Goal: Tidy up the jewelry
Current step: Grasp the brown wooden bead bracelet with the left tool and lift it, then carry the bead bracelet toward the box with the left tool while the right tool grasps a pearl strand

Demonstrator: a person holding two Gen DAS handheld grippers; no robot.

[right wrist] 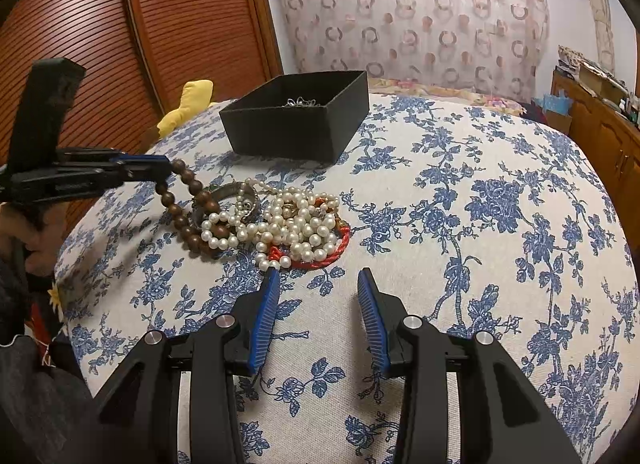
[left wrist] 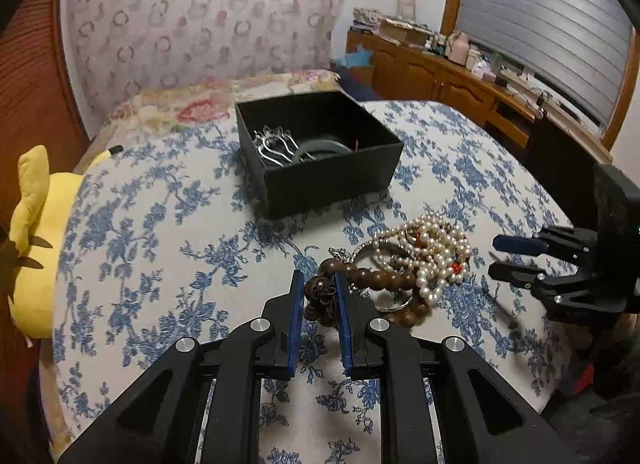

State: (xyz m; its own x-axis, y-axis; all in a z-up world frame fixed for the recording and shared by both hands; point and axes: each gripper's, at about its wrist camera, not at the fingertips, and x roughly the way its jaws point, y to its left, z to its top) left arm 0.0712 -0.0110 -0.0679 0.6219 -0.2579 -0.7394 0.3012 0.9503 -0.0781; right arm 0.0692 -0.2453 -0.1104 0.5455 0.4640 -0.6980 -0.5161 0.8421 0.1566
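On the bed's blue flowered cover (right wrist: 460,200), the left gripper (left wrist: 318,284) pinches a string of round brown wooden beads (left wrist: 384,278) at its knot, one end lifted off the cover. The other end lies in a tangled heap with shiny white pearls (right wrist: 288,224), a red cord (right wrist: 324,260) and a silver bangle (right wrist: 228,192). The right gripper (right wrist: 316,276) stands half open near the heap, holding nothing; behind the heap sits a black box (left wrist: 320,152) with a silver comb (left wrist: 276,148) inside

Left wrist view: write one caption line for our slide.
Left claw shut on brown beads beside pearls; black box waits behind.
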